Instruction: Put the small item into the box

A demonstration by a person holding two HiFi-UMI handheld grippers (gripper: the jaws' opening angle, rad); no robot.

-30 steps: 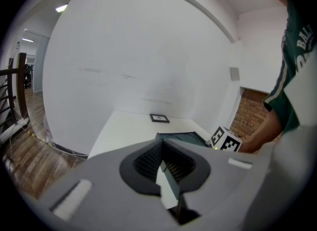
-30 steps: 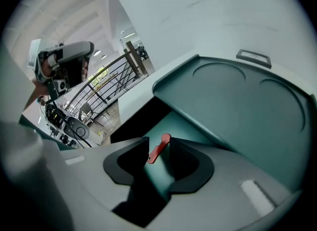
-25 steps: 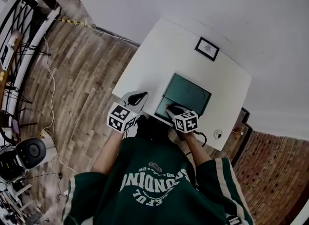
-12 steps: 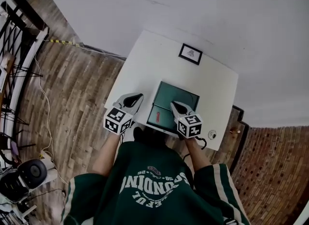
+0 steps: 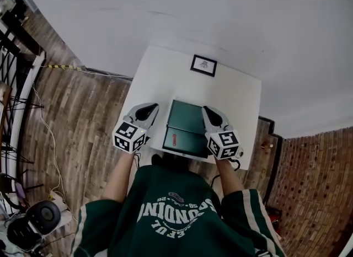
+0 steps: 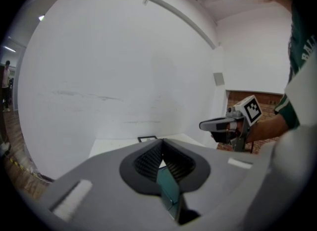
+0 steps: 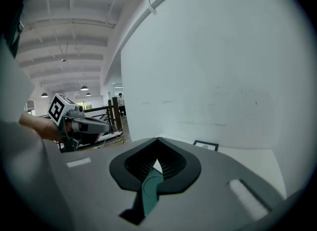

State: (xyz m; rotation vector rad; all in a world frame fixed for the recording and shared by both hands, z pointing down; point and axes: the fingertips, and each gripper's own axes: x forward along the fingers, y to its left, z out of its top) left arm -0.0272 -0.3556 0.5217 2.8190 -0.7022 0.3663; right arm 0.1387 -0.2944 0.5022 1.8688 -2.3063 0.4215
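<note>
A dark green box lies open on the white table, and a small red item lies inside its nearer half. My left gripper hovers just off the box's left edge, shut and empty. At the box's right edge my right gripper is likewise shut and holds nothing. In the left gripper view the jaws meet at the tips, with the green box below them. In the right gripper view the jaws also meet, above the box.
A small black-framed picture lies at the table's far side, also showing as the frame and the frame. Wooden floor surrounds the table; a white wall stands behind. A small round object sits at the table's near right corner.
The right gripper let go of the red item in the box and drew back to the box's right edge. The left gripper stayed by the left edge. The head camera shifted.
</note>
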